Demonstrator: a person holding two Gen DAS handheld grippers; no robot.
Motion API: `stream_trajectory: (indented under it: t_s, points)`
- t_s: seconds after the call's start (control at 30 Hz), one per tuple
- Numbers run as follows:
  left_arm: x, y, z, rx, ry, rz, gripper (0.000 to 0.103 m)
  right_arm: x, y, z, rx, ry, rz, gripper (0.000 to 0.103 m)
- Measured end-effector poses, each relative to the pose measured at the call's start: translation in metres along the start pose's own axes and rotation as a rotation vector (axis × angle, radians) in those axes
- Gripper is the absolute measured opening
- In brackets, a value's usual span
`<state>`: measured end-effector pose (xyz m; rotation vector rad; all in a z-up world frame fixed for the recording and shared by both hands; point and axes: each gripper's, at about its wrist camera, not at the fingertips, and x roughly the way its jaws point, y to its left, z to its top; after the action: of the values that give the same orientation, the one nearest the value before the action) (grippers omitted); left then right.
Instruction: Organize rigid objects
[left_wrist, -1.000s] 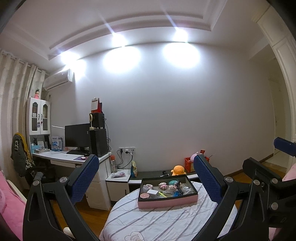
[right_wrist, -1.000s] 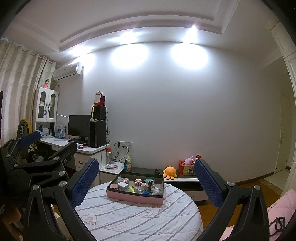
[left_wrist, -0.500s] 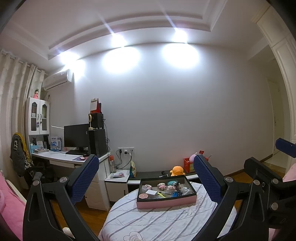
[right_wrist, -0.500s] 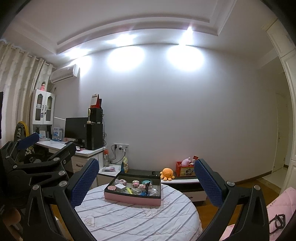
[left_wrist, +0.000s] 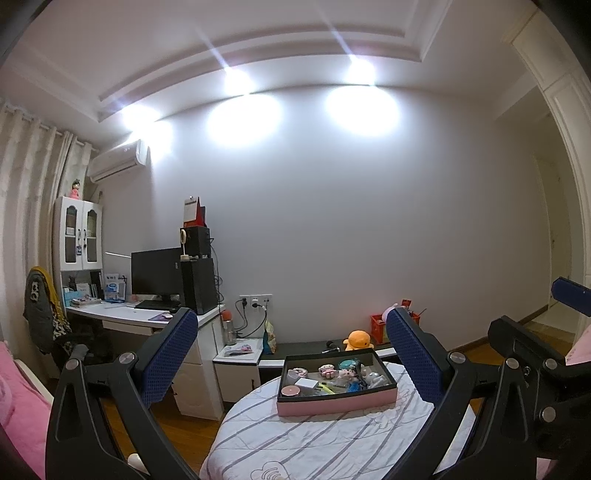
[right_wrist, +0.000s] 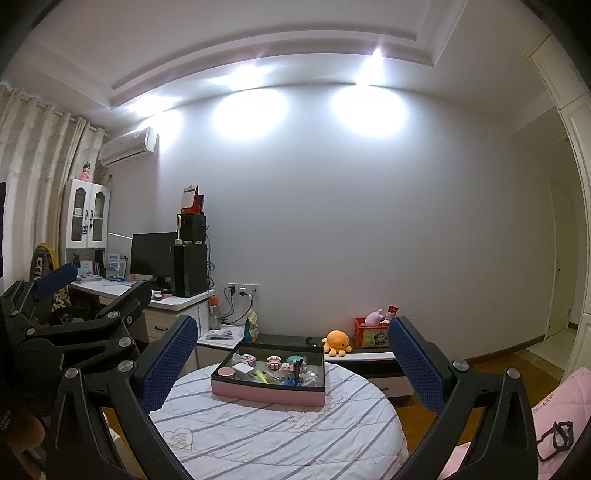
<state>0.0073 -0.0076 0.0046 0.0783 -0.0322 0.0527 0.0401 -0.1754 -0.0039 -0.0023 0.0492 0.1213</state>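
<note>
A shallow pink box (left_wrist: 336, 400) (right_wrist: 266, 393) with a dark inside stands on a round table (left_wrist: 314, 443) (right_wrist: 280, 435) under a striped white cloth. Inside it lie several small things: a pink round tin (left_wrist: 290, 390) (right_wrist: 226, 371), a white block (left_wrist: 306, 384) (right_wrist: 242, 368), little figurines (left_wrist: 328, 370) (right_wrist: 274, 362). My left gripper (left_wrist: 291, 354) is open and empty, held well back from the box. The right gripper (right_wrist: 291, 354) is open too, also far short of the box. Each gripper's black frame shows at the edge of the other's view.
A white desk (left_wrist: 122, 317) with a monitor (left_wrist: 157, 275) and black tower stands at left. A low black bench (right_wrist: 354, 354) behind the table carries an orange plush (right_wrist: 337, 341) and a red box (right_wrist: 369, 334). Pink bedding (right_wrist: 550, 406) lies at right.
Both views have shifted a little: the table and box sit slightly lower and closer in frame. Both grippers have stayed open and empty.
</note>
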Motion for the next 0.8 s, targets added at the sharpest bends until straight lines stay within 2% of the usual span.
stream_trajectory:
  t_s: [0.8]
  points:
    - [-0.0030, 0.0026, 0.0013, 0.011, -0.005, 0.013, 0.103, -0.0006, 0.0015, -0.0009, -0.002, 0.006, -0.004, 0.103]
